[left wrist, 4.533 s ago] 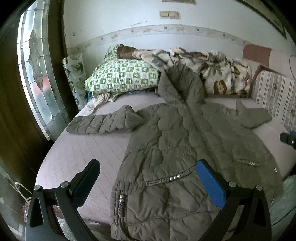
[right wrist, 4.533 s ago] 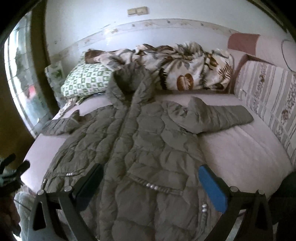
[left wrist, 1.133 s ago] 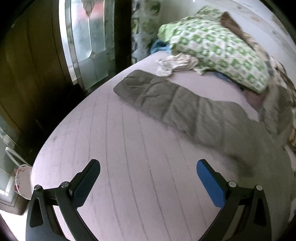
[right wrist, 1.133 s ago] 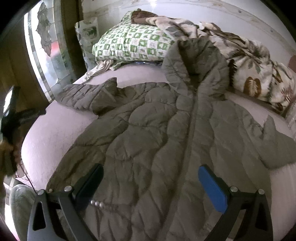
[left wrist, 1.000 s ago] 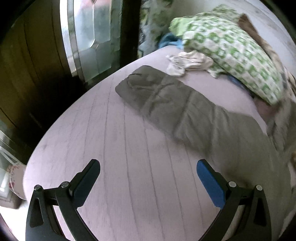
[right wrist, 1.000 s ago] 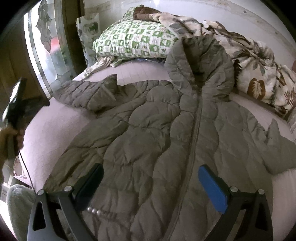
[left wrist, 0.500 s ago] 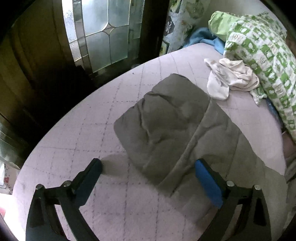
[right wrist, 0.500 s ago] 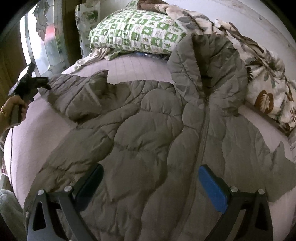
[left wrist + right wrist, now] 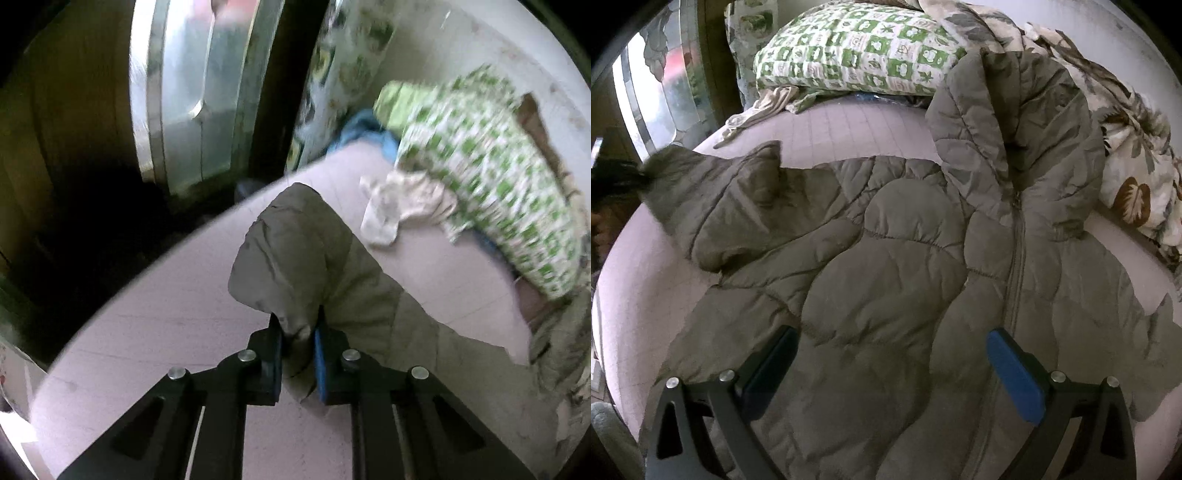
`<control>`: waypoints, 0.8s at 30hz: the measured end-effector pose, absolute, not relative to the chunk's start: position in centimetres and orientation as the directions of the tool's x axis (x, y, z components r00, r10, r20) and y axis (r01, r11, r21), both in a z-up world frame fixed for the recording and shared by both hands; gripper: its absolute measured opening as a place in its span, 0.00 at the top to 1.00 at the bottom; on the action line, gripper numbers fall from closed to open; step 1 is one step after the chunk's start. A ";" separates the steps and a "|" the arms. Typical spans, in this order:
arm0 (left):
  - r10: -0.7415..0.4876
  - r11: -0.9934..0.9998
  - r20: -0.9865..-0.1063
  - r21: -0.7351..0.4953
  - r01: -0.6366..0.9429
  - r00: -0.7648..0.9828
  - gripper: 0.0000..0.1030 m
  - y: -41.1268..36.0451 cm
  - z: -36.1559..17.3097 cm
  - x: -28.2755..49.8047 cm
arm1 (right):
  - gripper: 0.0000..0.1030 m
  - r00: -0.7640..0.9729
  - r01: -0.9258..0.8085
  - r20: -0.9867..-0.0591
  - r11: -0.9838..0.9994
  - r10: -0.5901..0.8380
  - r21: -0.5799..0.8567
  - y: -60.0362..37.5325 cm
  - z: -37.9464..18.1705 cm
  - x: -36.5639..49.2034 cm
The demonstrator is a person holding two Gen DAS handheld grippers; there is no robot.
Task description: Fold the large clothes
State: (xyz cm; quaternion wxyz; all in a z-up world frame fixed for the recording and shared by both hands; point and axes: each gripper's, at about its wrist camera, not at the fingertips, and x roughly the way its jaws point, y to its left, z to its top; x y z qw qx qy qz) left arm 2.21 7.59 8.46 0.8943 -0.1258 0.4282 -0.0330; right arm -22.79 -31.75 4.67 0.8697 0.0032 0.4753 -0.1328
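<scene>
Olive-grey quilted fabric fills most of both views: a large puffy hooded coat (image 9: 886, 266) lies spread front-up on the pale pink quilted bed (image 9: 827, 129), its zipper closed up the middle and its hood (image 9: 1015, 122) propped against the bedding at the head.

The left tool (image 9: 298, 332) is closed on the cuff end of the coat's sleeve (image 9: 291, 254) — its black and blue pads pinch a fold of the fabric between them, and the cuff stands bunched above the mattress near the bed's edge. In the right wrist view that tool shows only as a dark blur at the sleeve tip. The right tool (image 9: 890, 365) hangs over the coat's lower front with its jaws spread wide, holding nothing.

No brand, label or writing can be read on the coat or anything near it.

Just beyond the held sleeve lies a crumpled cream cloth (image 9: 402, 206), touching a green-and-white patterned pillow (image 9: 857, 51). A bit of blue fabric (image 9: 365, 129) shows behind the pillow. A leaf-printed cream blanket (image 9: 1126, 162) is heaped to the right of the hood — partly under it. A leaded glass window (image 9: 192, 92) in a dark wooden frame stands beside the bed.
</scene>
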 end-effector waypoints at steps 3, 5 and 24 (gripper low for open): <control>-0.197 0.961 -0.715 -0.275 -0.011 0.671 0.86 9.0 11.2 0.3 | 0.00 0.496 0.246 -0.834 0.960 -0.240 -0.130 -32.5 4.2 -22.1; -0.217 0.959 -0.691 -0.281 0.021 0.689 0.86 9.4 12.6 -0.8 | 0.00 0.467 0.262 -0.848 0.955 -0.252 -0.139 -33.1 3.2 -21.2; -0.476 0.841 -0.608 -0.103 0.531 0.636 0.86 -10.0 19.8 -14.7 | 0.00 0.506 0.414 -0.825 0.910 -0.250 -0.022 -42.2 7.3 -32.0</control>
